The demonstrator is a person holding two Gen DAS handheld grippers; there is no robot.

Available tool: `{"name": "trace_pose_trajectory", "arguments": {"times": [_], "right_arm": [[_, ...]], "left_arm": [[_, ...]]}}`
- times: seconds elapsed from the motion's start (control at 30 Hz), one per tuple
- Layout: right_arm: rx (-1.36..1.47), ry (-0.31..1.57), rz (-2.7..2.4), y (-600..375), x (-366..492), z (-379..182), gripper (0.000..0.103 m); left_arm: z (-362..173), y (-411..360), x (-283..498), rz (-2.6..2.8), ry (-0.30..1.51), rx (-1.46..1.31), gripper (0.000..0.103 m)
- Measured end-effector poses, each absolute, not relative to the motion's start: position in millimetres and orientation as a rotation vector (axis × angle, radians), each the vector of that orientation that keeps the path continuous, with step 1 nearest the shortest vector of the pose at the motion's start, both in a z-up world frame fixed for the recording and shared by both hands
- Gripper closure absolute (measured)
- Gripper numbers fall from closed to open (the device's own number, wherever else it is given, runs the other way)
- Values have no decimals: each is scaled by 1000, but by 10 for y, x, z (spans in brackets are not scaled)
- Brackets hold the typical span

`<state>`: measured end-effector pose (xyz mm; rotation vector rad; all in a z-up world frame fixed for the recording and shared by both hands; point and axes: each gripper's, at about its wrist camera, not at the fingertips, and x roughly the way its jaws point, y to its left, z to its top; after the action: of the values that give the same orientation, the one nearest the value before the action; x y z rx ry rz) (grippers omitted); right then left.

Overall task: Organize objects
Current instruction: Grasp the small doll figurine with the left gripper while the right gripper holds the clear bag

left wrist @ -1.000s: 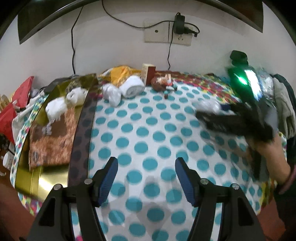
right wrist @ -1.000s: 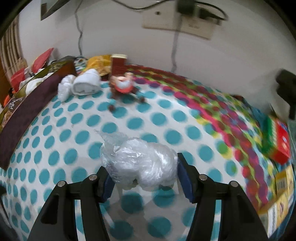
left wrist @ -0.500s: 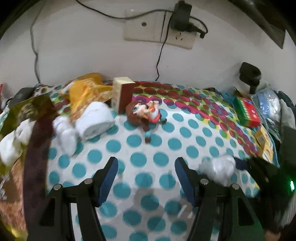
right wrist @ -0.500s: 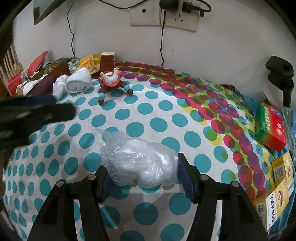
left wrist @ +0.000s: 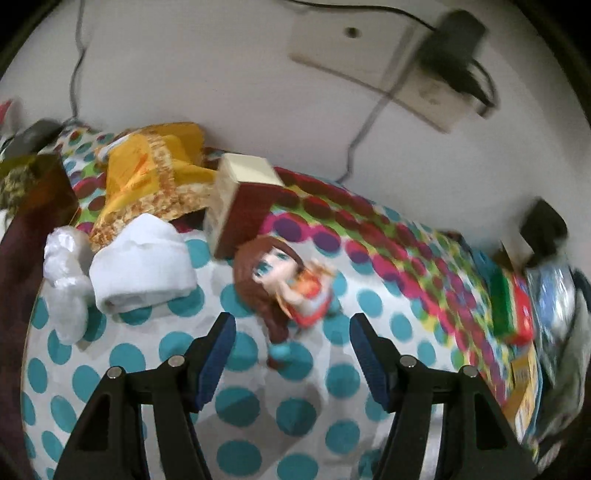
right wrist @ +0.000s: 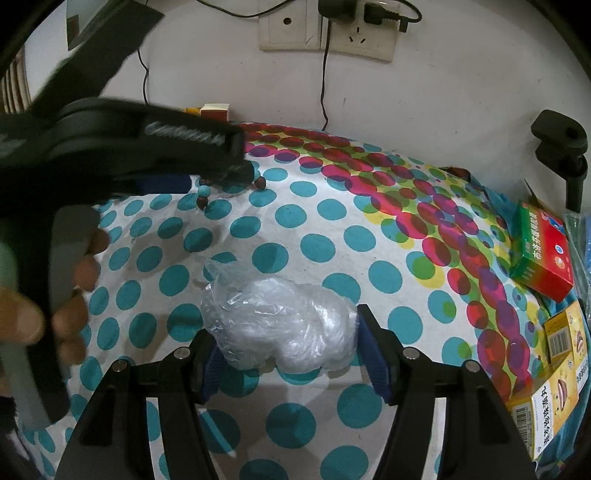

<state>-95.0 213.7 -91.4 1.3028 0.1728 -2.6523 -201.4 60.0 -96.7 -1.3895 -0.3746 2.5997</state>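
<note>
My left gripper (left wrist: 291, 325) is open and hangs just short of a small doll (left wrist: 284, 284) with brown hair and an orange dress, lying on the dotted cloth (left wrist: 240, 402). Nothing is between its pads. In the right wrist view, a clear plastic bag (right wrist: 280, 328) of white stuff rests on the cloth between the fingers of my right gripper (right wrist: 286, 332). Its jaws are opening, and both pads still touch the bag. The left gripper's black frame (right wrist: 147, 147) and the hand (right wrist: 74, 277) holding it fill the left of that view and hide most of the doll.
A rolled white cloth (left wrist: 142, 269), a wrapped white bundle (left wrist: 66, 280), a yellow bag (left wrist: 155, 173) and a small red-and-cream box (left wrist: 243, 199) lie behind the doll. A green-and-red box (right wrist: 543, 254) and yellow boxes (right wrist: 550, 398) sit at the right edge. A wall with sockets (right wrist: 325, 33) stands behind.
My left gripper has swung across and sunk toward the back of the table, ending close over the doll, and has come into the right wrist view. The right gripper stayed put on the bag.
</note>
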Motion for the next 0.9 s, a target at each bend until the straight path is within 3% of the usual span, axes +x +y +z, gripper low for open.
{"name": "trace_pose_trajectory", "arguments": {"times": [0.3,0.5,0.73,0.9], "right_arm": [[1304,171,-2653,2116,-950,-925,40],[1304,171,-2653,2116,-955,-925,40],[1304,171,-2653,2116,-952,-926,39],[1304,170,-2654,2115,-947,-925,39]], "left_arm": [[-1029,553,-2183,2673,-469,-1373,36],[-1048,638,-2247,2702,-346,-1361,33],[-1047,669,-2241,2758,-434,-1348,33],[-1061,700,-2169,2793,-331,-1300,33]]}}
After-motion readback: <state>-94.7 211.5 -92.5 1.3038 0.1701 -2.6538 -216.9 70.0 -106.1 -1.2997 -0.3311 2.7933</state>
